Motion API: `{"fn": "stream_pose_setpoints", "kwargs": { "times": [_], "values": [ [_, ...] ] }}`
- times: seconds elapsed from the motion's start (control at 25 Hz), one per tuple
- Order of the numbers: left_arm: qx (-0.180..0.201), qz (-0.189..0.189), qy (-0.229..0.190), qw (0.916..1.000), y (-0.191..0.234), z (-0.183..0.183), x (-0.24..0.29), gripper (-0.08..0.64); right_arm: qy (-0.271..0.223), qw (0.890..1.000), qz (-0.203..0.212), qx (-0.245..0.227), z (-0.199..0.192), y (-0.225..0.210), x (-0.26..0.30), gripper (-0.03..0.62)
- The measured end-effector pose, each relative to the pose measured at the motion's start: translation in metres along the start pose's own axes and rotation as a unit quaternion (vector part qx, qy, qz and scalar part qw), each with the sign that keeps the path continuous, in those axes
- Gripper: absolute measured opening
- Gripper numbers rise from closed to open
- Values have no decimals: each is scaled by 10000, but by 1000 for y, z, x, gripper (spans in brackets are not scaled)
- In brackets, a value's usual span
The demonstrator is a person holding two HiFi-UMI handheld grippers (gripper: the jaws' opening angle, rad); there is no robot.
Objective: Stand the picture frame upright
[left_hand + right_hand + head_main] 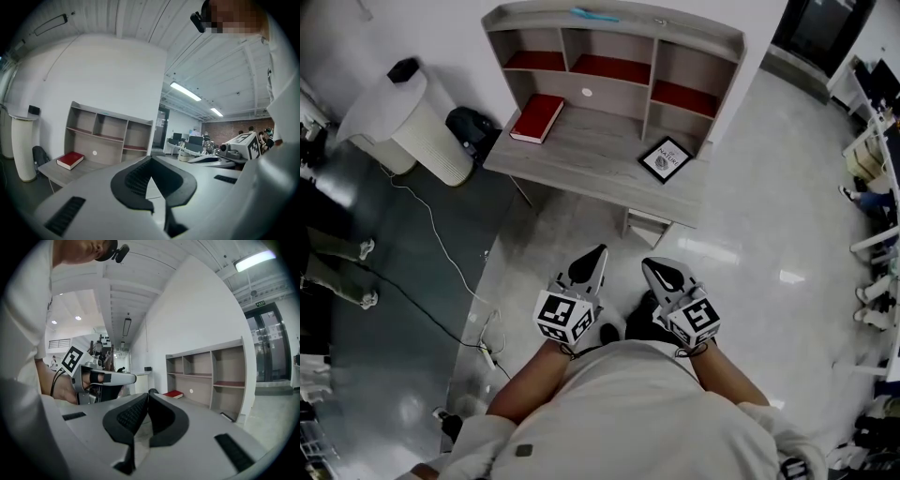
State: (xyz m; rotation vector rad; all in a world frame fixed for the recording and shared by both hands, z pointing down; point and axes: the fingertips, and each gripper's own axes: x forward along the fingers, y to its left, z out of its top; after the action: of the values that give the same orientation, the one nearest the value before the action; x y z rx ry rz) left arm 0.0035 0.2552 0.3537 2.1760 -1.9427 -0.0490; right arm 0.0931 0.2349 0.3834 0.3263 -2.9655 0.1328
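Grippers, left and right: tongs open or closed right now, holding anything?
Left gripper: tongs closed, holding nothing.
Right gripper: tongs closed, holding nothing.

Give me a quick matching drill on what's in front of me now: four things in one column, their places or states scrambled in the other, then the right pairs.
Things:
1. picture frame
2. red book
3. white tower unit
4. left gripper

Places or states:
A. stands off the left end of the desk, as the head view shows it
B. lies flat on the desk's right part
C. fingers together, nothing between them, short of the desk
D. lies on the desk's left part

Pairs: 1-B, 2-D, 3-A, 4-C.
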Motion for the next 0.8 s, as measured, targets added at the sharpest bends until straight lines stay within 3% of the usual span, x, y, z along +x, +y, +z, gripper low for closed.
{"fn": "stream_pose_setpoints", "kwargs": {
  "times": [0.48,0.8],
  "values": [
    [76,143,61,9999,29,11,103,16,-3,9997,216,72,6,-109,49,20],
    [147,-178,25,9997,8,15,201,17,-108,9999,-29,-48,12,-201,38,20]
  ]
}}
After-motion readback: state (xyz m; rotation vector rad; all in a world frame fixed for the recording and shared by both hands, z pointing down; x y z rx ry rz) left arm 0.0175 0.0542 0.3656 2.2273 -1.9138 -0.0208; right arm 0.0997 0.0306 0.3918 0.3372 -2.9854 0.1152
